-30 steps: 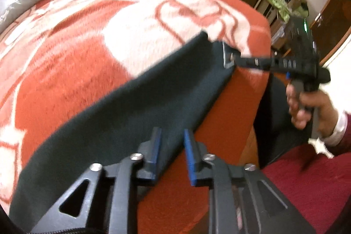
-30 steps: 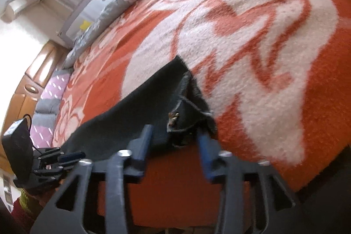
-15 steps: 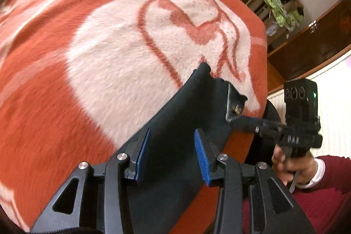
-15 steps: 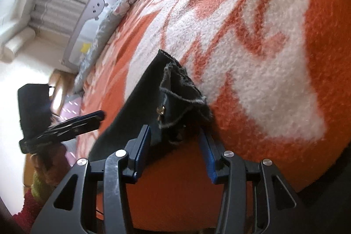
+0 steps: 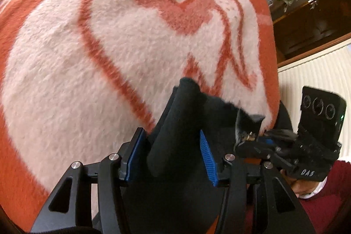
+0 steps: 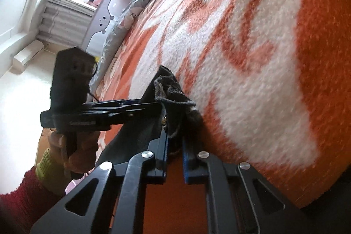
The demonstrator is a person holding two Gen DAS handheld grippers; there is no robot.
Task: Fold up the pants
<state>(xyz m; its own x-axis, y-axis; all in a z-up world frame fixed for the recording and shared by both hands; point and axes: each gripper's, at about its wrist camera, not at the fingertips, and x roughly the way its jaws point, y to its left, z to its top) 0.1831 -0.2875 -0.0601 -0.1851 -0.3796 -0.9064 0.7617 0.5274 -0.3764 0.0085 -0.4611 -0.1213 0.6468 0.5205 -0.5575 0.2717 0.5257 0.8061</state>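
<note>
Pants, dark soft fabric (image 5: 175,146), bunched at lower centre over the orange-and-white fleece blanket (image 5: 109,47) | left gripper (image 5: 169,157) gapes around a fold, not clamped | right gripper (image 6: 174,152) pinches the buttoned edge | fold barely begun, laying flat remains.

Matt dark cloth pants (image 5: 175,146); fuzzy, seemingly woollen blanket (image 5: 87,58); matt plastic tool (image 6: 174,146).

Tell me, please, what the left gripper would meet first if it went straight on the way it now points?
The left gripper would first meet the dark fabric pants bunched between its blue-padded fingers. Beyond that fold lies the orange and white fuzzy blanket; depth there is hard to judge.
</note>
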